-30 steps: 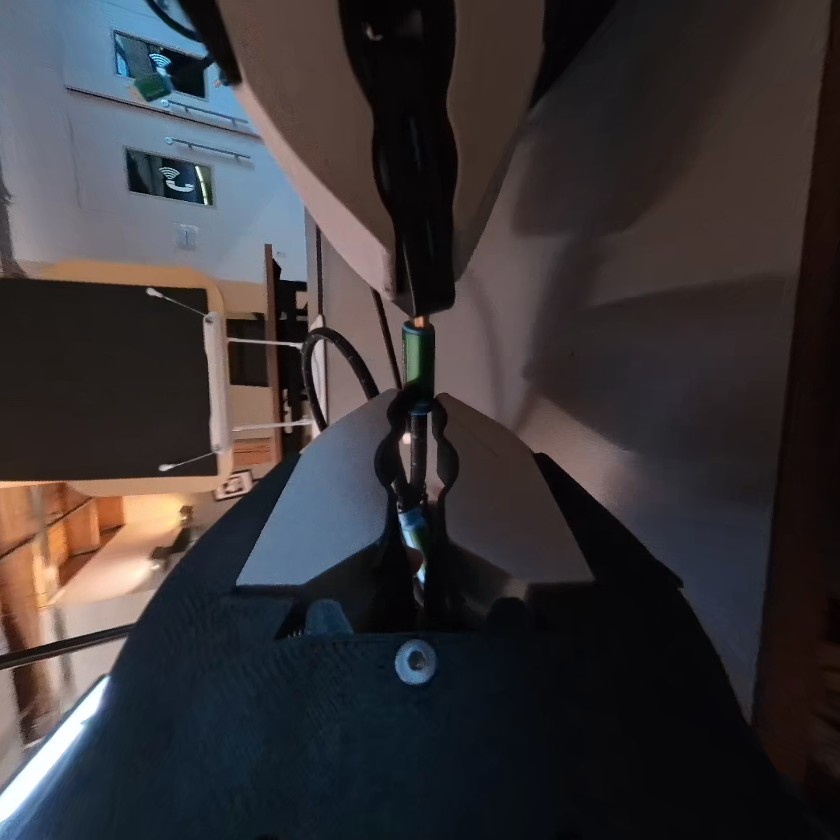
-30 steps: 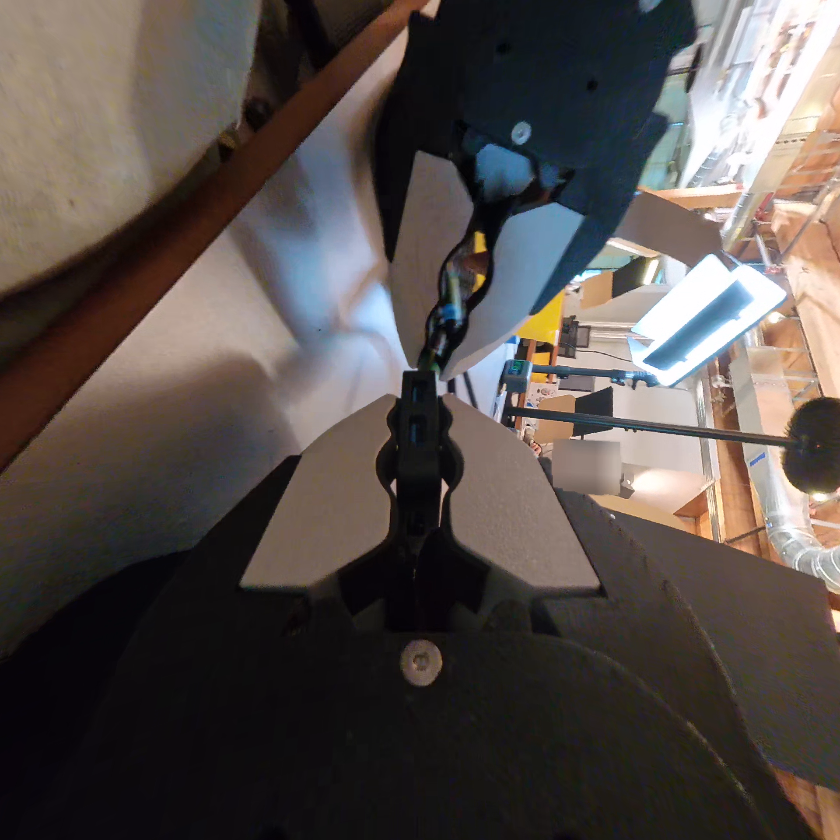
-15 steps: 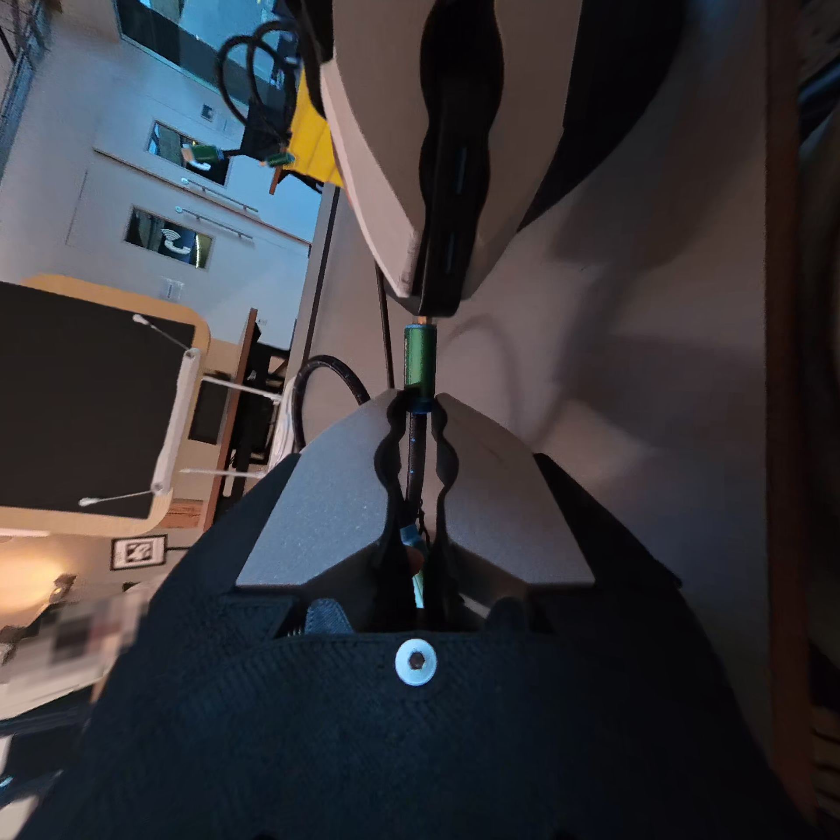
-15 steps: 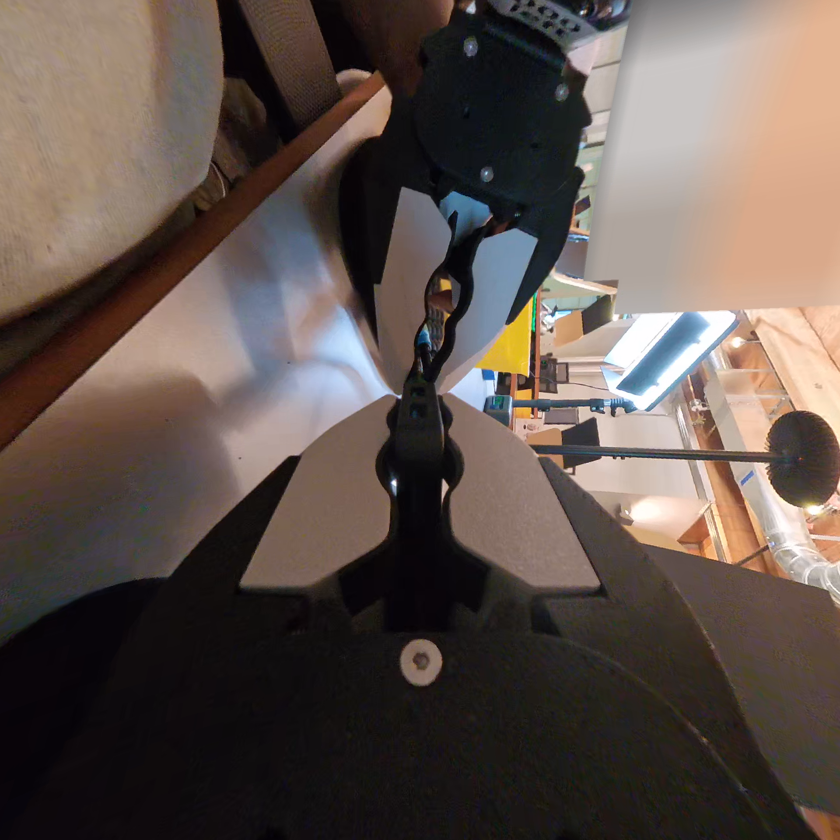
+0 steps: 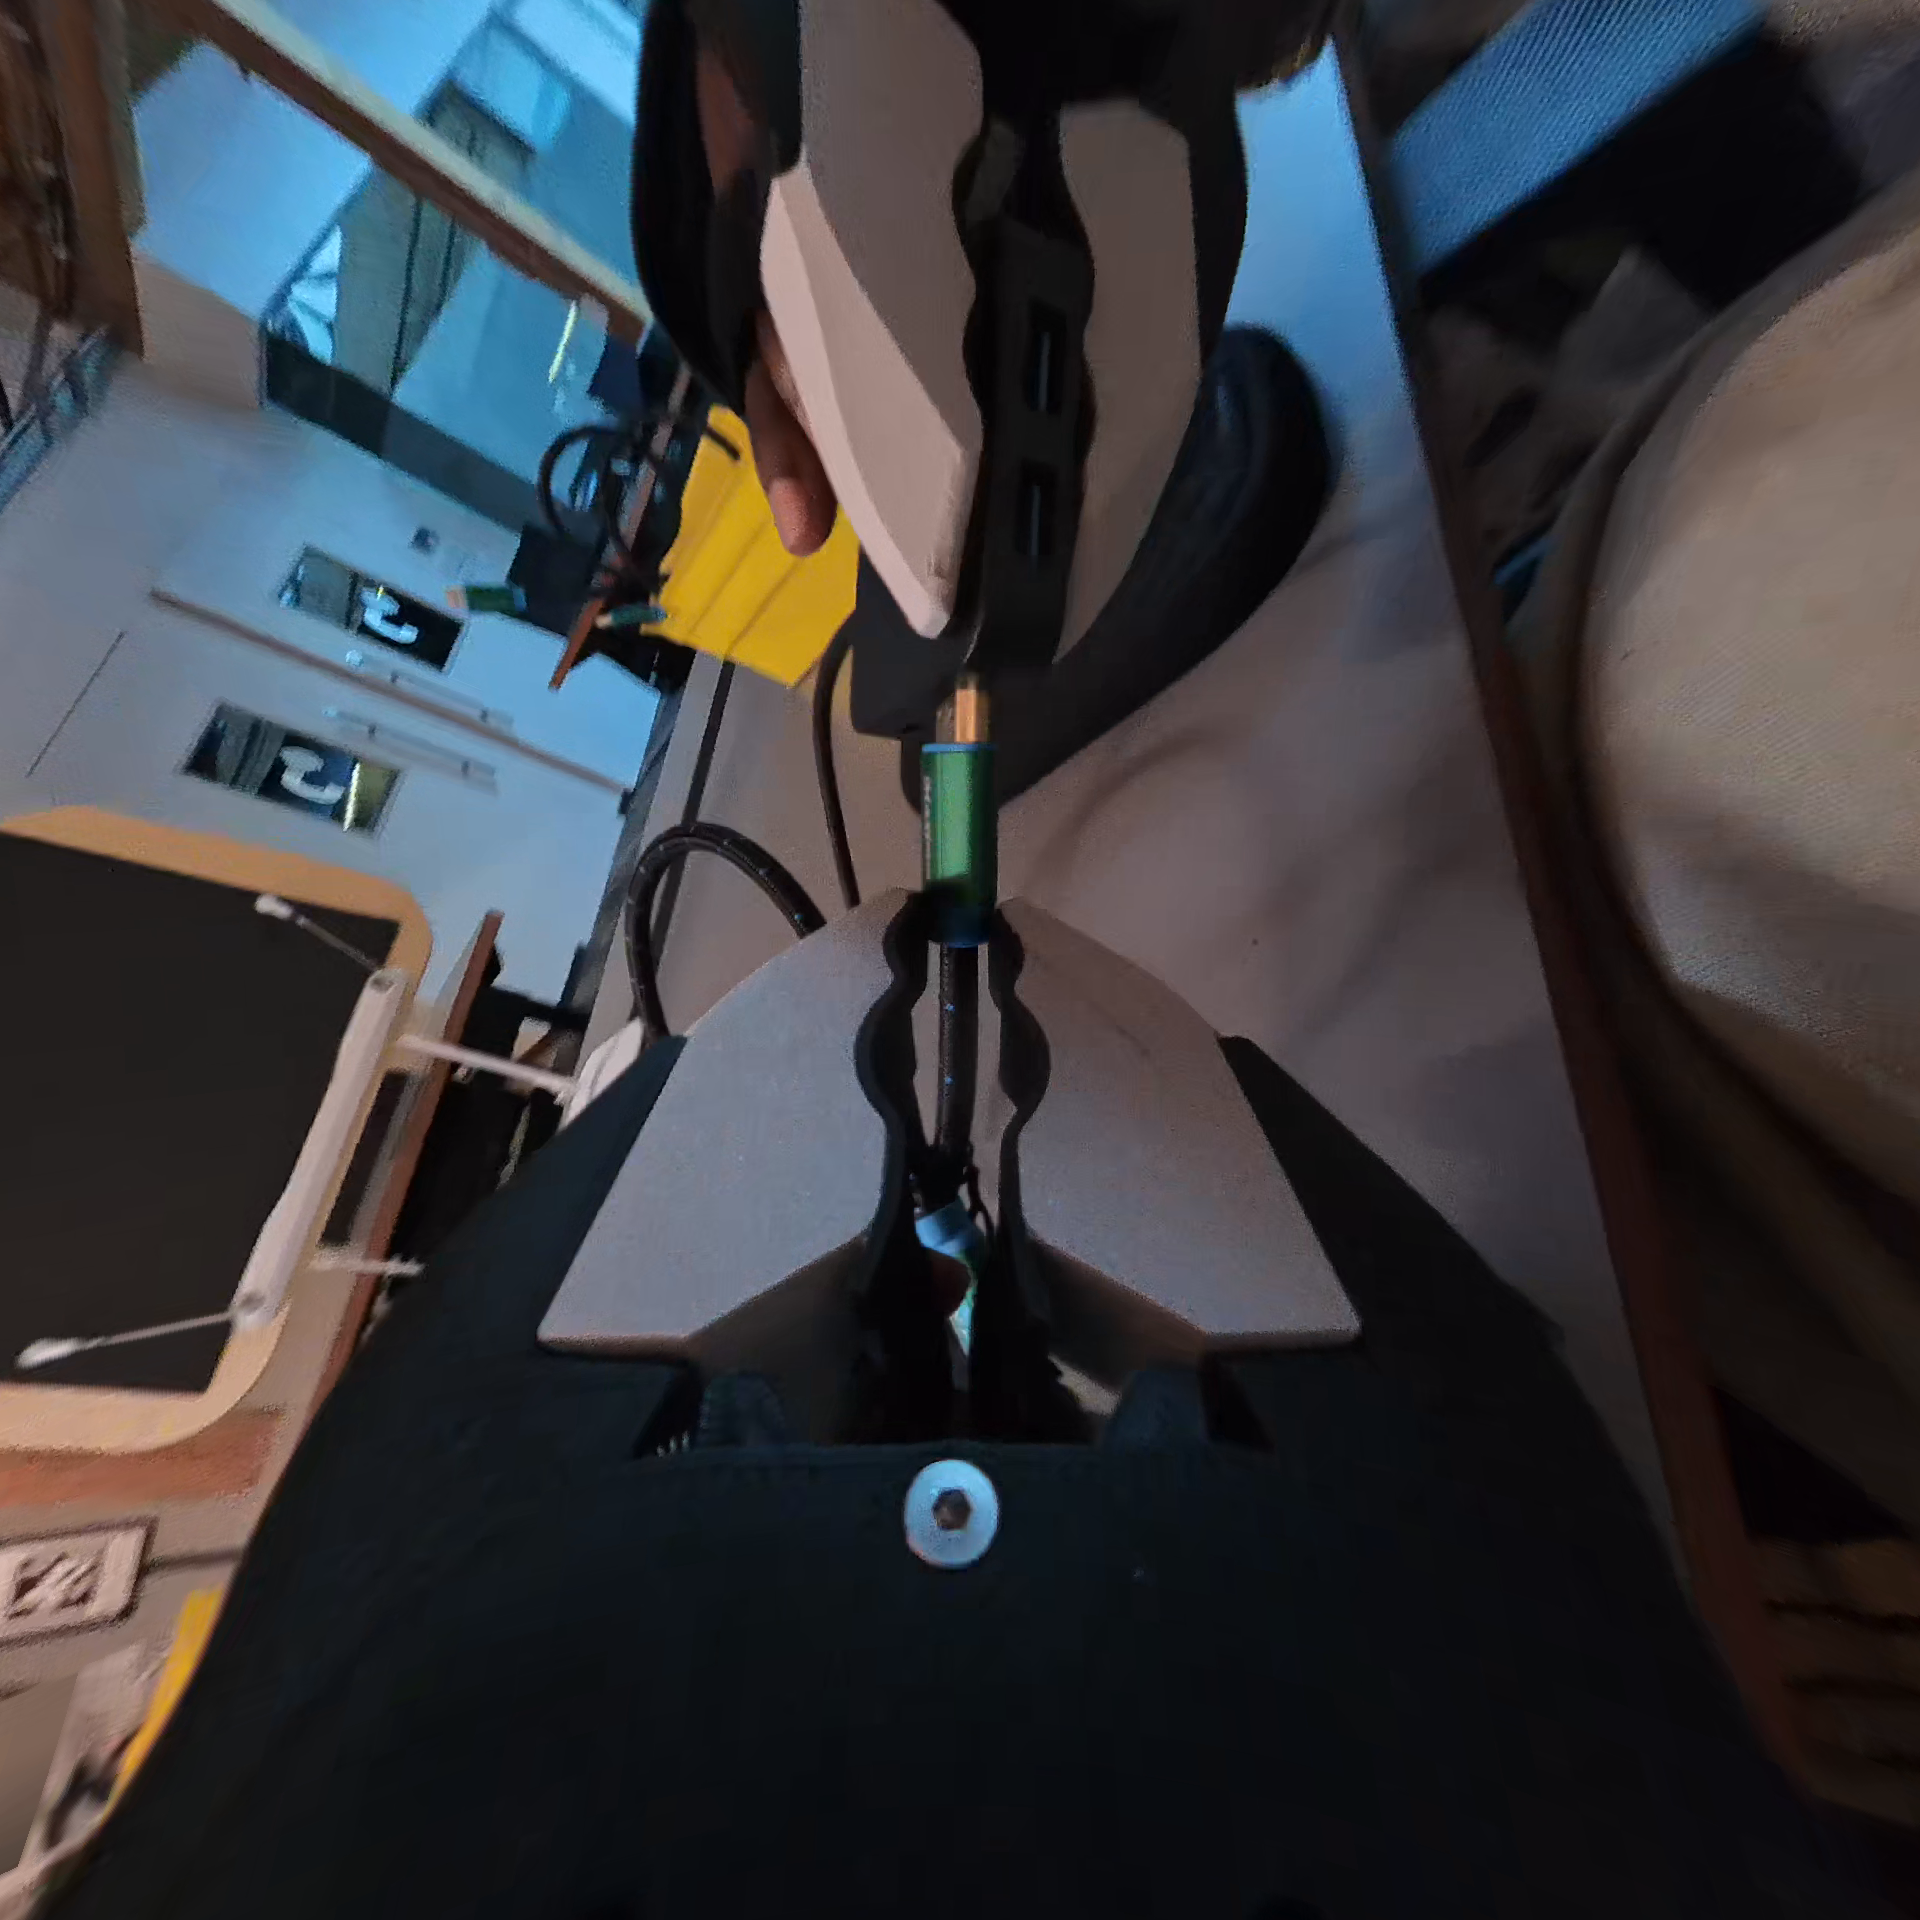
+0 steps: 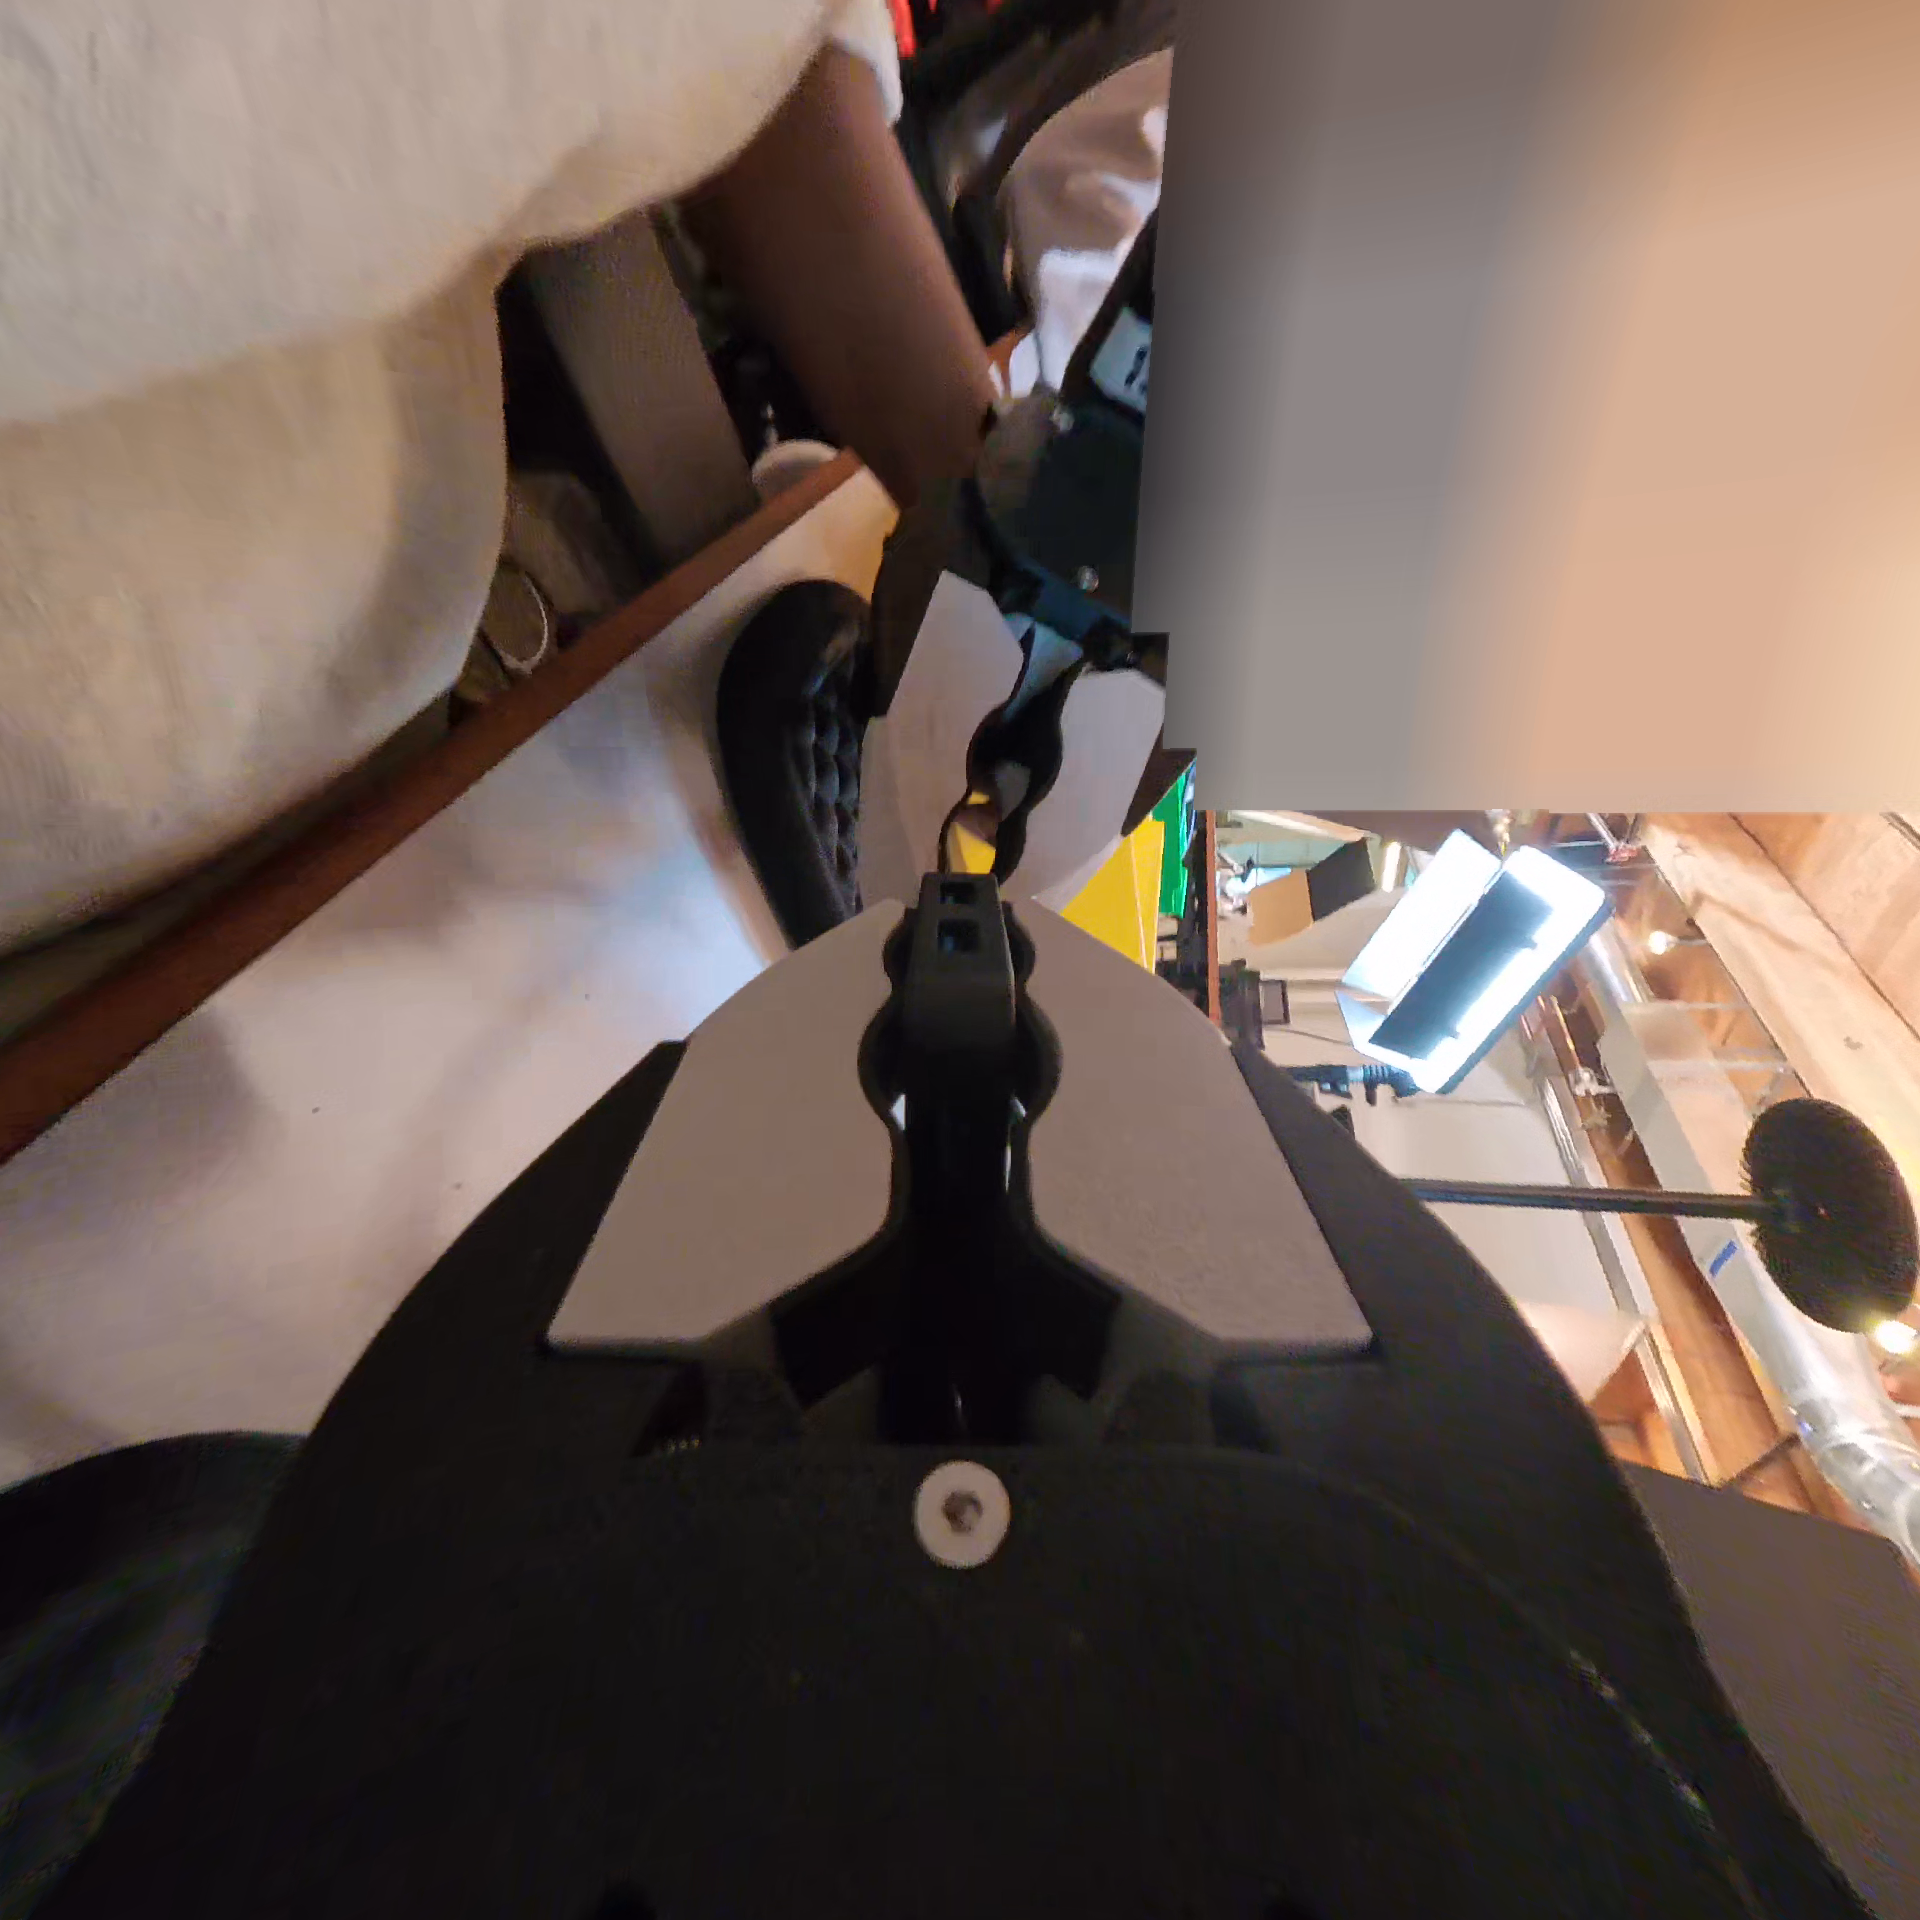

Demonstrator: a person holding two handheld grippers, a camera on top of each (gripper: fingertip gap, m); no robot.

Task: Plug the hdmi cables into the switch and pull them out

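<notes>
Left wrist view — green plug (image 5: 958,823) at switch (image 5: 1023,488)

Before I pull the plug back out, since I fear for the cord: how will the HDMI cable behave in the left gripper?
The green plug looks rigid and should slide out straight. The braided cable loops loosely, so it is probably floppy. The left gripper pinches just behind the plug, so it might slip.

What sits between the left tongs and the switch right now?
In the left wrist view, only the green HDMI plug, held by the left tongs; its gold tip meets the black switch.
</notes>
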